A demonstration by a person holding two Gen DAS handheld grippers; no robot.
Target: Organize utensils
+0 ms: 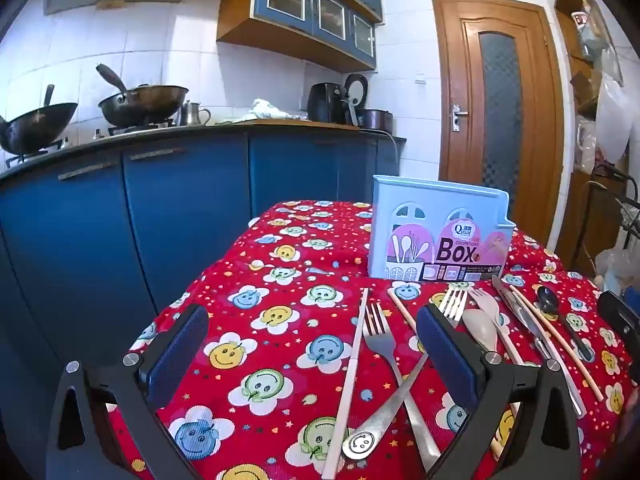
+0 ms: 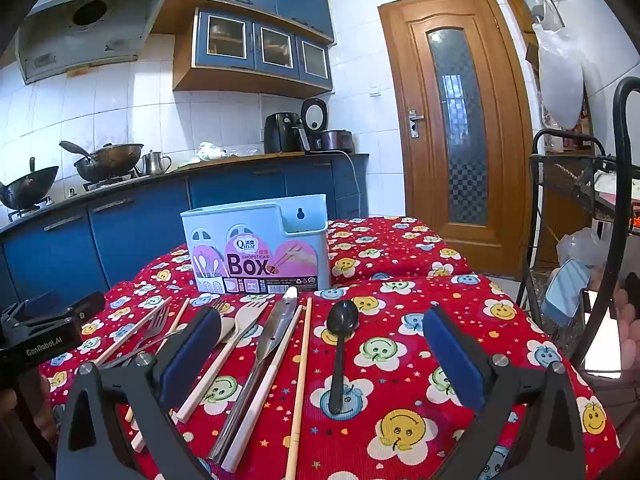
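Right wrist view: right tongs [image 2: 320, 356] are hovering fully open, empty, framing the black spoon [image 2: 340, 344] lying lengthwise toward the holder box [image 2: 256, 244]. Left tongs [image 1: 312, 344] are gaping empty over crossed forks [image 1: 384, 368].

A table covered by a red smiley-flower cloth [image 2: 400, 264] carries a pale blue chopsticks box [image 2: 256, 244] at its far side. Nearer lie two crossed metal forks [image 1: 384, 344], beige chopsticks [image 2: 301, 376], a knife [image 2: 276, 328] and, to the right, a black spoon [image 2: 341, 332].
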